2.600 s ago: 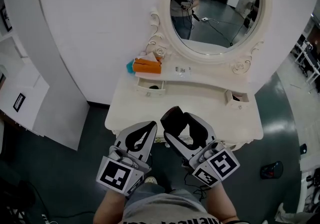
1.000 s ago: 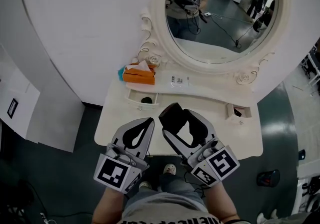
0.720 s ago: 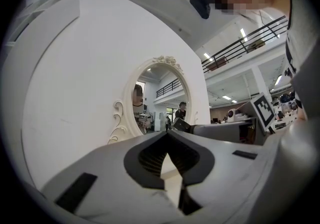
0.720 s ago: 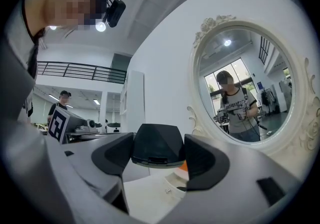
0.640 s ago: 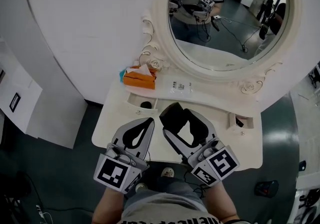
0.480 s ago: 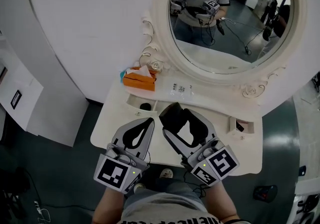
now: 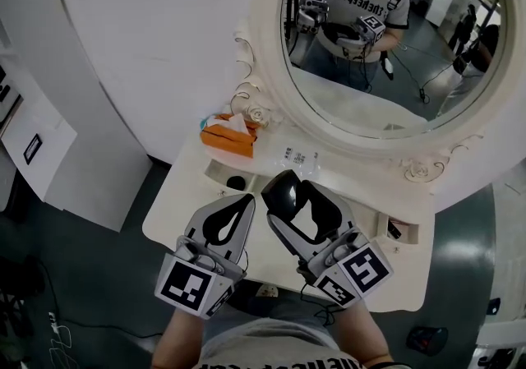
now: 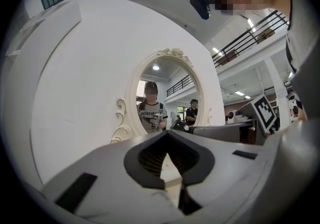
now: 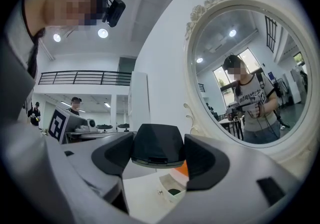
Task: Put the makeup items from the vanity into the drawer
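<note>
Black compact [image 7: 283,189] sits clamped in the right tool [image 7: 292,199] above the tabletop's [image 7: 185,201] front edge; left tool [image 7: 245,201] closed and empty beside it

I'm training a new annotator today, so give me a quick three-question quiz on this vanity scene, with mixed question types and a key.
1. True or false: the left gripper holds a makeup item.
2. What is the right gripper clamped on? A: an orange box. B: a black compact. C: a brush.
3. Fill in: the open drawer in front of the orange tissue box holds one small round item, ___ in colour.

Key:
1. False. Its jaws are together on nothing.
2. B, the black compact.
3. Dark.
</note>
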Demonstrator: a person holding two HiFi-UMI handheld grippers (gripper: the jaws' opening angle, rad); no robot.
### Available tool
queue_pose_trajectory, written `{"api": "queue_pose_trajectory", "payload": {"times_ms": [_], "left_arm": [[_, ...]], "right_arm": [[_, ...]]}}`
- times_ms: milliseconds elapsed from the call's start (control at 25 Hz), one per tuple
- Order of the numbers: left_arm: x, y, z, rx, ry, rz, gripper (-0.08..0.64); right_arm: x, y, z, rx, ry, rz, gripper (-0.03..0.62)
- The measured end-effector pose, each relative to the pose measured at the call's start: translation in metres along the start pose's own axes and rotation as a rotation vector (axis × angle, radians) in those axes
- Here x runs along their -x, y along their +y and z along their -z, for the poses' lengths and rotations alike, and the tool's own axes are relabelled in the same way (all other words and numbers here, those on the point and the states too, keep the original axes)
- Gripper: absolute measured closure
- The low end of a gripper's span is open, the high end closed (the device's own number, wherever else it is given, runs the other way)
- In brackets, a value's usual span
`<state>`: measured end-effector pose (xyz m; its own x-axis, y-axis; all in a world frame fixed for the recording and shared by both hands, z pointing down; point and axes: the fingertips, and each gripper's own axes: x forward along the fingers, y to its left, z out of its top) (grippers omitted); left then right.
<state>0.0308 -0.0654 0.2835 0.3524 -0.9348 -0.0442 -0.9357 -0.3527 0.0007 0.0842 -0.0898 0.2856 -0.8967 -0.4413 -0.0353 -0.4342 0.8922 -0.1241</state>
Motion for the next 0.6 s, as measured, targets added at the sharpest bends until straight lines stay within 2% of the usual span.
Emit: {"api": "queue_pose_trajectory", "payload": {"times_ms": [400,600], "left_arm": [[-0.0080,-0.0075,0.0050,-0.012,0.041,-0.046,0.541],[-0.0037,-0.0024,0.0027,-0.037,0.022,-0.060,0.541]], "right_arm": [[-0.0030,-0.0114,0.0053,-0.024,-0.003,-0.065,0.253],[-0.0087,-0.0086,0.0069,-0.030,-0.003,-0.079,0.253]]}}
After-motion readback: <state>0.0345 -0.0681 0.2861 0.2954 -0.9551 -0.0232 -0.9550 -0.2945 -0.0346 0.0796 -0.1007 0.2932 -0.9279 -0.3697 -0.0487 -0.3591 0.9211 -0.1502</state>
